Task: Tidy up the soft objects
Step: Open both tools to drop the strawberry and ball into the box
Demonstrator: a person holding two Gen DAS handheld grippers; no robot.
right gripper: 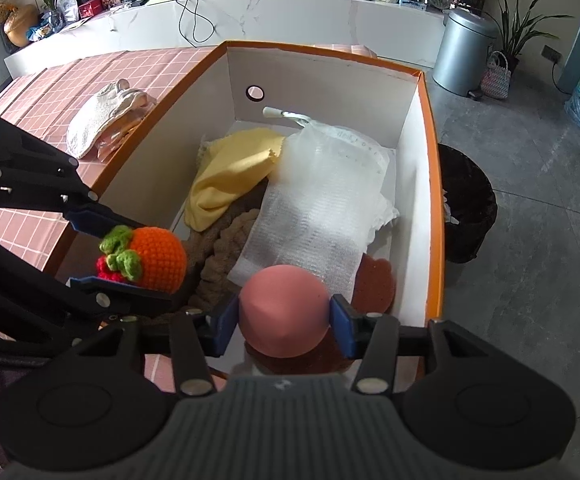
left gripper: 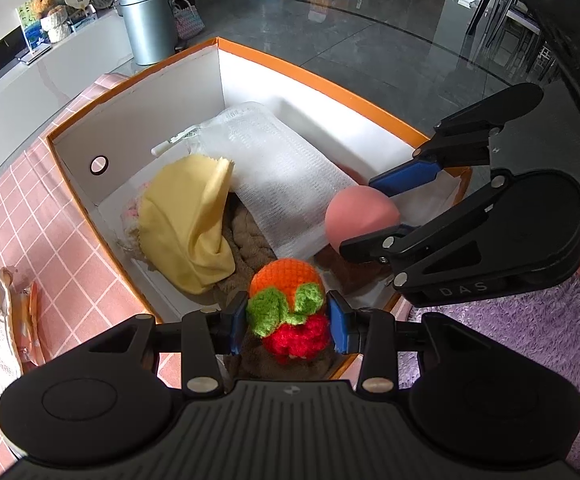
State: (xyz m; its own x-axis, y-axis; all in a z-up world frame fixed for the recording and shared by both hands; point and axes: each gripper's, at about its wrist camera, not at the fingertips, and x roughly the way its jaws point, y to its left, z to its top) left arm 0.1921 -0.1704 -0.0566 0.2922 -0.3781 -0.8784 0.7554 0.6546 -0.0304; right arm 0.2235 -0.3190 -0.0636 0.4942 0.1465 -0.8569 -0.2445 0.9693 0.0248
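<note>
Left wrist: "DAS" on right hand-held gripper (left gripper: 374,216)

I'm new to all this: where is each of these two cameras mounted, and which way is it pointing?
Left wrist view: sits on the left tool, looking along its fingers into the orange box; its own fingers grip a crocheted fruit toy, and the right tool shows too.
Right wrist view: sits on the right tool, facing into the same box; its fingers hold a pink ball.
Shared: box, yellow cloth, white mesh pouch, both toys.
</note>
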